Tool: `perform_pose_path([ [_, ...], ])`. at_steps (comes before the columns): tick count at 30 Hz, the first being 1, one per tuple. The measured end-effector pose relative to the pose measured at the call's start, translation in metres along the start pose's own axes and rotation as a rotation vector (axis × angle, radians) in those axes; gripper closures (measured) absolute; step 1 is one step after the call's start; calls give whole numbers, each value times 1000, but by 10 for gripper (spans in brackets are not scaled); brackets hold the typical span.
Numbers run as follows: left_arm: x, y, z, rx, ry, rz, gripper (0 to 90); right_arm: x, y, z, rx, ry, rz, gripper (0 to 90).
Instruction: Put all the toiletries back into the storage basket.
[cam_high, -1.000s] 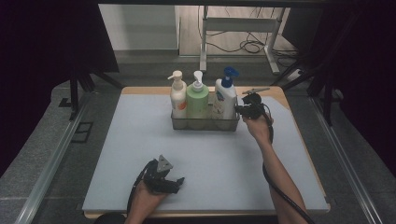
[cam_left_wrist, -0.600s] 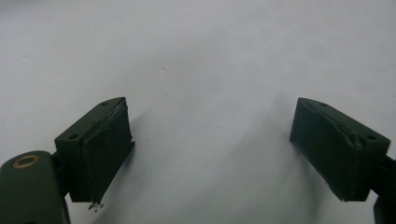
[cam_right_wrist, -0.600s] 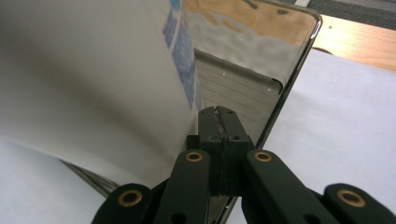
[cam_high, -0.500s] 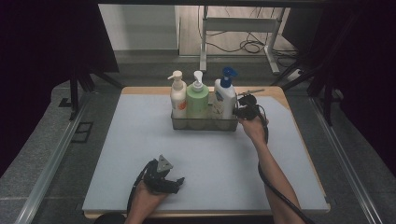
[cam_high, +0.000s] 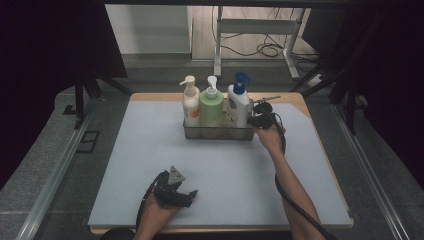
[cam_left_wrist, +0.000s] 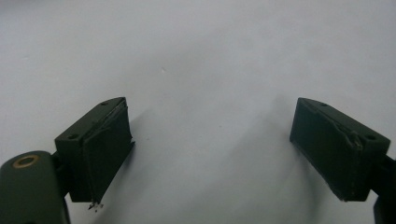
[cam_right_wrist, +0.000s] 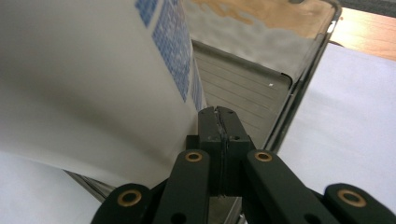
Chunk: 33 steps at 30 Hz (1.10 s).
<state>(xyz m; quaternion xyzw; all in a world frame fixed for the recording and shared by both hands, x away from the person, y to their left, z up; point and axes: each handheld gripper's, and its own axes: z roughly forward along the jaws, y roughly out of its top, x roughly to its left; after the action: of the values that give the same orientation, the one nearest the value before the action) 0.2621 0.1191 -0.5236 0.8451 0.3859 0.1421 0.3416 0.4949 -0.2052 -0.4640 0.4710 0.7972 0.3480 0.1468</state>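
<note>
A metal tray (cam_high: 217, 133) stands at the back of the mat and holds three pump bottles: a cream one (cam_high: 189, 104), a green one (cam_high: 212, 106) and a white one with a blue pump (cam_high: 239, 104). My right gripper (cam_high: 259, 119) is at the tray's right end, beside the white bottle. In the right gripper view its jaws (cam_right_wrist: 219, 122) are pressed together with nothing visible between them, their tip over the tray's inside wall (cam_right_wrist: 243, 88) next to the white bottle (cam_right_wrist: 84, 84). My left gripper (cam_high: 186, 195) rests open on the mat near the front edge, and nothing lies between its fingers (cam_left_wrist: 210, 149).
A pale blue-grey mat (cam_high: 150, 165) covers a wooden table whose edge (cam_high: 295, 100) shows at the back right. The right gripper's black cable (cam_high: 295, 200) trails along the forearm. A metal frame and cables (cam_high: 260, 47) stand on the floor behind the table.
My right gripper has shifted slightly left, closer to the tray's right end. The left gripper has stayed where it was.
</note>
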Motion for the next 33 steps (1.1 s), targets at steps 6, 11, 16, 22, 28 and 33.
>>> perform_pose_path([
  [6,0,0,0,0,0,-1,123,4,1,3,9,6,-8,889],
  [11,0,0,0,0,0,-1,123,7,1,5,16,11,-11,885],
  [16,0,0,0,0,0,-1,123,10,1,7,26,16,-13,880],
  [22,0,0,0,-1,-1,-1,123,14,1,10,34,22,-21,877],
  [28,0,0,0,-2,-1,-3,123,17,2,11,42,32,-34,871],
  [33,0,0,0,-2,-1,-5,123,23,3,11,43,27,-56,876],
])
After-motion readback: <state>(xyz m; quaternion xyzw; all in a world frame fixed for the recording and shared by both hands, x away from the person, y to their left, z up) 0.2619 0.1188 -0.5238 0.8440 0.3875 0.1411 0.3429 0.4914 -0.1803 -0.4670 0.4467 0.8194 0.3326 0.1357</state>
